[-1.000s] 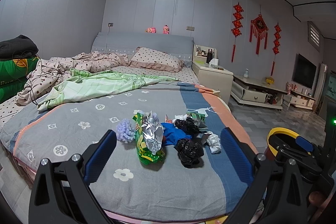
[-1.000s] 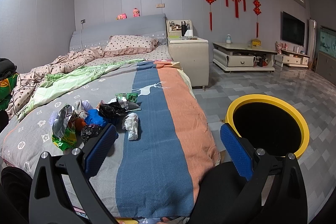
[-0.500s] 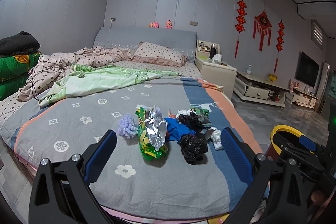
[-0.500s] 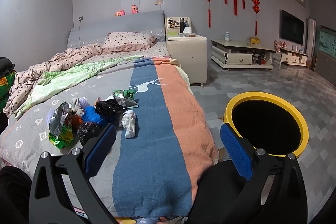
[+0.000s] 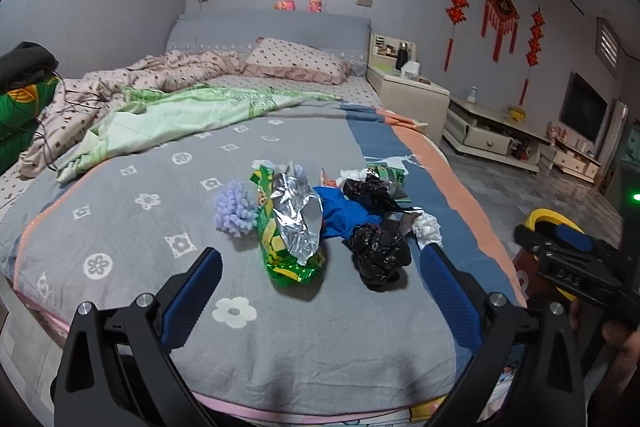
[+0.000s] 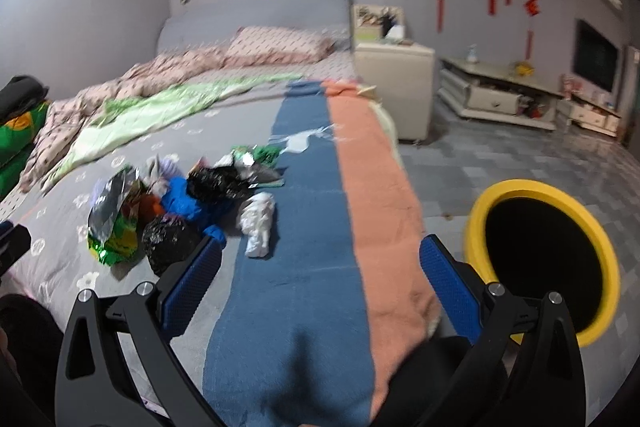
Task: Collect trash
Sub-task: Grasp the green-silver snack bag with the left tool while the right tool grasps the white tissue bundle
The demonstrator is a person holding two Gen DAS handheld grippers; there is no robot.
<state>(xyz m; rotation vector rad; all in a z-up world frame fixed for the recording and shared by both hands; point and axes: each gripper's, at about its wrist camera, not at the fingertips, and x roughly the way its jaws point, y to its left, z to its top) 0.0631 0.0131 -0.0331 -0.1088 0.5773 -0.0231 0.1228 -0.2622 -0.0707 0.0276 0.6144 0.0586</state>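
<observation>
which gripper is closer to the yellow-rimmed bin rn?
Right. The right gripper has the yellow-rimmed bin just off its right finger, over the bed edge. The left gripper faces the trash pile mid-bed, with the bin far to its right.

Both hand-held grippers nearer the trash pile (image 5: 320, 219), right view now blurred

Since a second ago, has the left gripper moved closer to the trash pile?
Yes. The left gripper has advanced toward the bed: the green snack bag now looms larger, nearer its open jaws.
</observation>
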